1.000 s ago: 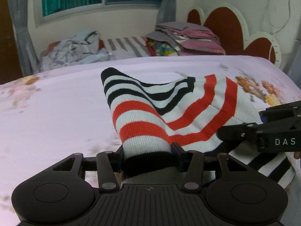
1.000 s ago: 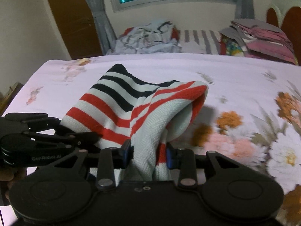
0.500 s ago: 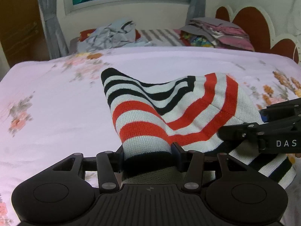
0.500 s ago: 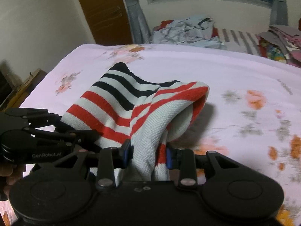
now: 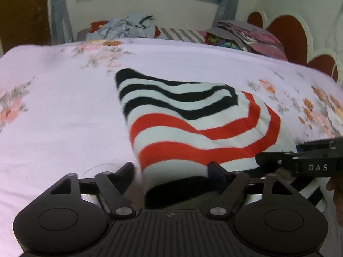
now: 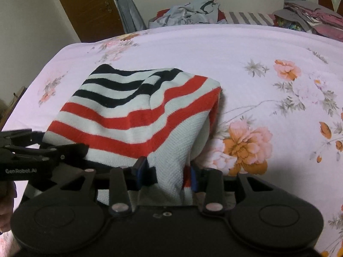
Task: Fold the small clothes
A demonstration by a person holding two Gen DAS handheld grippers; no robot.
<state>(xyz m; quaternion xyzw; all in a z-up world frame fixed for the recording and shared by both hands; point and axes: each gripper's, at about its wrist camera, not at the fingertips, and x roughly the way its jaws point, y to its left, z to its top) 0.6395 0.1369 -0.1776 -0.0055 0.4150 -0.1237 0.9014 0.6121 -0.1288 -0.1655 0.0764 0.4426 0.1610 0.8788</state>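
Note:
A small knitted garment (image 5: pixel 193 128) with black, red and white stripes lies folded on the floral bedsheet (image 5: pixel 53 117); it also shows in the right wrist view (image 6: pixel 133 115). My left gripper (image 5: pixel 171 171) is open, its jaws spread wide on either side of the garment's near edge. My right gripper (image 6: pixel 167 169) has opened too, and the cloth's near right corner lies loose between its jaws. Each gripper shows at the side of the other's view.
A heap of grey and blue clothes (image 5: pixel 128 26) and a pile of folded pink and grey cloth (image 5: pixel 250 36) lie at the far side of the bed. A brown door (image 6: pixel 85 6) and the bed's left edge are to the left. A red headboard (image 5: pixel 287 32) is at right.
Both grippers have moved left and lowered the garment flatter onto the bed. Both grippers have opened and let go of the cloth.

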